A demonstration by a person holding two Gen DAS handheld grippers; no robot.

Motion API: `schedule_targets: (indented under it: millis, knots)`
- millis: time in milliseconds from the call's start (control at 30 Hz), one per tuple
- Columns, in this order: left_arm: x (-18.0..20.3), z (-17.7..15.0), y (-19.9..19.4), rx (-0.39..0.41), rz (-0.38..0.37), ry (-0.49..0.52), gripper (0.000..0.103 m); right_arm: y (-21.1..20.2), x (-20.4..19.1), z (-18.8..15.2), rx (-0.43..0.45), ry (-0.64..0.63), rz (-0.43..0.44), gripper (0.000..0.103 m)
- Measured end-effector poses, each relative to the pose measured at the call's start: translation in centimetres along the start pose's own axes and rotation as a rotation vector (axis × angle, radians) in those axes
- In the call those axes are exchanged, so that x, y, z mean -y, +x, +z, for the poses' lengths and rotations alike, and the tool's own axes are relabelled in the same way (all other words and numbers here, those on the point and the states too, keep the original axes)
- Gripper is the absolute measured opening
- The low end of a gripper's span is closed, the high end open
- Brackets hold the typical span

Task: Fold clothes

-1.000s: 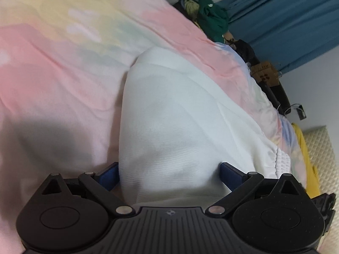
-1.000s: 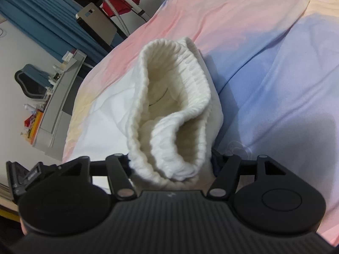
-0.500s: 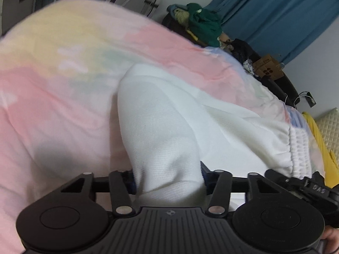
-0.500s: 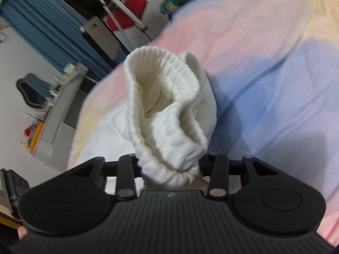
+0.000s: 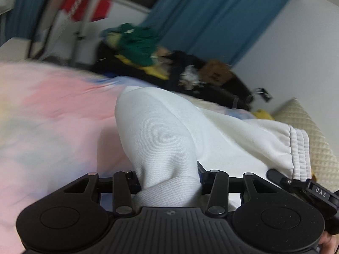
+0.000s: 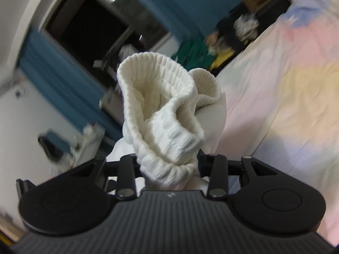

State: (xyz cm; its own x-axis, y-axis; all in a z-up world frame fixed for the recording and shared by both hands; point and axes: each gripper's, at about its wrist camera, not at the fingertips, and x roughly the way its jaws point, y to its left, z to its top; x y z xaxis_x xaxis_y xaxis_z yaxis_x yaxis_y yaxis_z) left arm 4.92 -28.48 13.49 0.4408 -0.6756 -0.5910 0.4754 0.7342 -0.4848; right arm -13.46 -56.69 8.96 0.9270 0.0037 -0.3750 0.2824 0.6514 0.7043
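Right wrist: white garment's (image 6: 169, 114) ribbed cuff bunched open.

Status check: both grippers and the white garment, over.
Left gripper shut on white garment. Right gripper shut on its ribbed hem. Garment lifted over pastel bedspread. Nothing in the way.

Left gripper (image 5: 169, 174) clamped on white garment (image 5: 161, 131), pastel bedsheet (image 5: 53, 116) beneath, blue curtain (image 5: 211, 17) behind

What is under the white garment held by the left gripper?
The pastel bedspread shows beside and beyond the white garment; whatever lies directly beneath the cloth is covered.
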Motion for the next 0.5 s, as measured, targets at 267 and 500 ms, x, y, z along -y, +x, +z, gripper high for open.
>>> schedule_targets:
  millis: [267,500]
  knots:
    - [11.0,0.2,13.0,-0.057,-0.130,0.112,0.046,-2.8,11.2,3.6,0.167,0.149,-0.069,0.041]
    - [9.9,-5.0,25.0,-0.193,-0.133,0.116,0.047,-1.5,21.7,1.5,0.218,0.316,-0.156,0.041]
